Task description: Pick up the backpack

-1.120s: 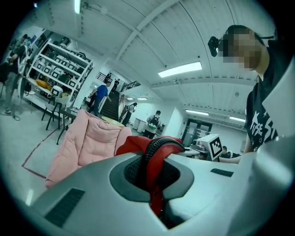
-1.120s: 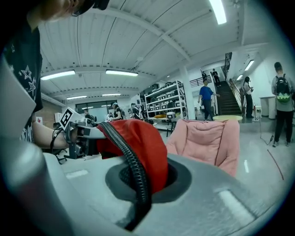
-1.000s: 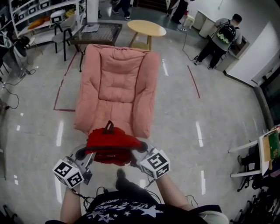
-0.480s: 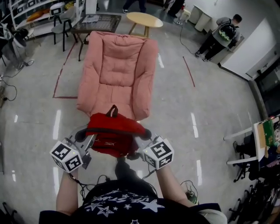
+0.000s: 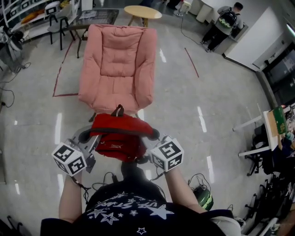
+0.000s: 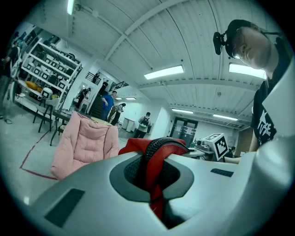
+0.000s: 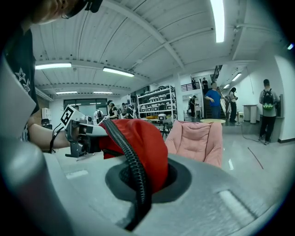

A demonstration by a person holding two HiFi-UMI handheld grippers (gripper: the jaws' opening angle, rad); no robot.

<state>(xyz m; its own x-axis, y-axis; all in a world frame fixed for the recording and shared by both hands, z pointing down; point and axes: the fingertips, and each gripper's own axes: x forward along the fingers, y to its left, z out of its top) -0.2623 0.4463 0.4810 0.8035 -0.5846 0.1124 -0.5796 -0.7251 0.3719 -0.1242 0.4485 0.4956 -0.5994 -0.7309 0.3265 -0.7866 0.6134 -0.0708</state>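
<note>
The red backpack hangs in the air between my two grippers, in front of the person's body and just clear of the pink chair's front edge. My left gripper is shut on its left end, with red fabric and black webbing pinched between the jaws. My right gripper is shut on the right end, clamping red fabric and a black corrugated edge. The black top handle stands up at the far side.
A pink padded chair stands directly ahead on the glossy floor. Beyond it are a round wooden table, a dark table and shelving at the far left. A person with a backpack stands at the far right. A helmet lies by my feet.
Both grippers and the backpack have drawn back from the chair toward the person. The bag now hangs past the chair's front edge, and the chair sits farther away in the head view.
</note>
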